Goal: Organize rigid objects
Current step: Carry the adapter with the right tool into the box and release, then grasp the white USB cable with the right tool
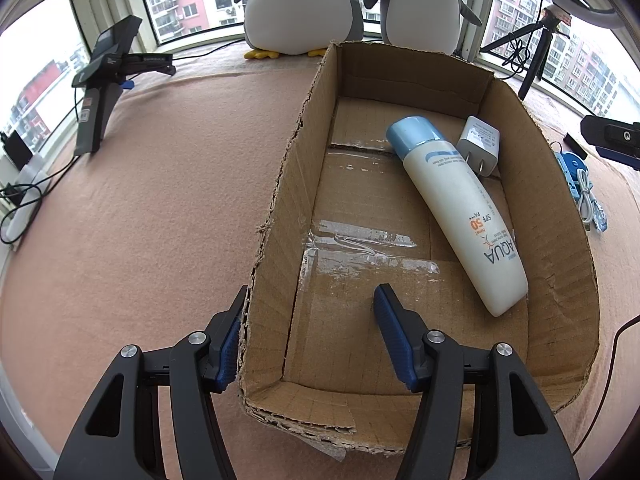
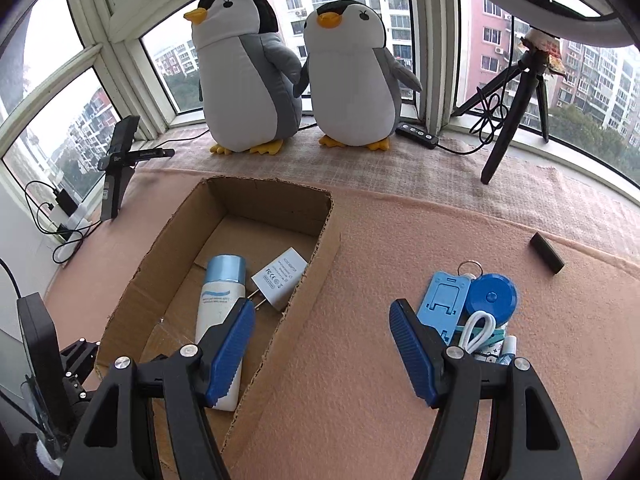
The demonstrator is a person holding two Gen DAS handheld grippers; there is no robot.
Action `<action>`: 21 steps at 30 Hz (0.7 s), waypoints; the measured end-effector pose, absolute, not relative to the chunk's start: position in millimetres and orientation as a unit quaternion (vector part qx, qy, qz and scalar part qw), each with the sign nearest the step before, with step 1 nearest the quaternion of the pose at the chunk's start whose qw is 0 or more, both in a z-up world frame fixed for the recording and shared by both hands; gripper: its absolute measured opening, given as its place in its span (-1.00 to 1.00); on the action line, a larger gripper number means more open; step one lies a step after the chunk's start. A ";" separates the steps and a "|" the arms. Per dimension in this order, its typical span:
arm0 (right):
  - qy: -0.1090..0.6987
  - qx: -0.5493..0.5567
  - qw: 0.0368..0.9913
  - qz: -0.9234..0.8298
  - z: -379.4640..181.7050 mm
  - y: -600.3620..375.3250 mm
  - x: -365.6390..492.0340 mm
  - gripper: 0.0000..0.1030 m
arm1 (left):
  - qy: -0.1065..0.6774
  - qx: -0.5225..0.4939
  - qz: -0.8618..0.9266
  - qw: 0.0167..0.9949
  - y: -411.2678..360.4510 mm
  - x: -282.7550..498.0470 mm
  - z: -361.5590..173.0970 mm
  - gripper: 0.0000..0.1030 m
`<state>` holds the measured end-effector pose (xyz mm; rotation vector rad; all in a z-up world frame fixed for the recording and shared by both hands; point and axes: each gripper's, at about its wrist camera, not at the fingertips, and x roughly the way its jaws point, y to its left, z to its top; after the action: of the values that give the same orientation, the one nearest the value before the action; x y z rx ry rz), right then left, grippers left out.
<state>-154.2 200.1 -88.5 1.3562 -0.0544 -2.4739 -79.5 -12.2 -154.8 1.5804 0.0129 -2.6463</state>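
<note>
Cardboard box (image 1: 560, 208) on pink cloth; left gripper (image 1: 310, 336) straddles its near-left wall, jaws apart, pads not pressing it. Right gripper (image 2: 322, 344) above box's right wall, jaws wide, empty. Sunscreen bottle (image 1: 460, 208) lies inside box; white charger (image 1: 480, 144) beside its cap. Blue phone stand (image 2: 444, 296) right of box

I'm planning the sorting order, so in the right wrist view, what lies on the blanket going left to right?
Cardboard box holding sunscreen bottle and white charger → blue phone stand → round blue tape measure → small black block.
</note>
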 end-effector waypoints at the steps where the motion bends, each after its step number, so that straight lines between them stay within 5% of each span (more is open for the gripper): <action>1: -0.027 0.477 0.152 -0.865 -89.2 208.6 -152.6 0.28 | 0.004 0.513 -0.858 0.030 -12.2 -79.4 -154.9 0.19; 12: -0.087 0.507 0.111 -0.850 -106.1 274.9 -149.4 0.27 | 0.004 0.512 -0.858 0.030 -12.2 -79.2 -155.1 0.19; 21: -0.142 0.540 0.107 -0.823 -134.4 297.6 -157.1 -0.03 | 0.004 0.512 -0.858 0.030 -12.4 -78.9 -155.3 0.19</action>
<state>-157.1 297.6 -134.4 1.5905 -0.4190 -2.4220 -78.9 -12.4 -155.3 1.5795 0.0130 -2.6471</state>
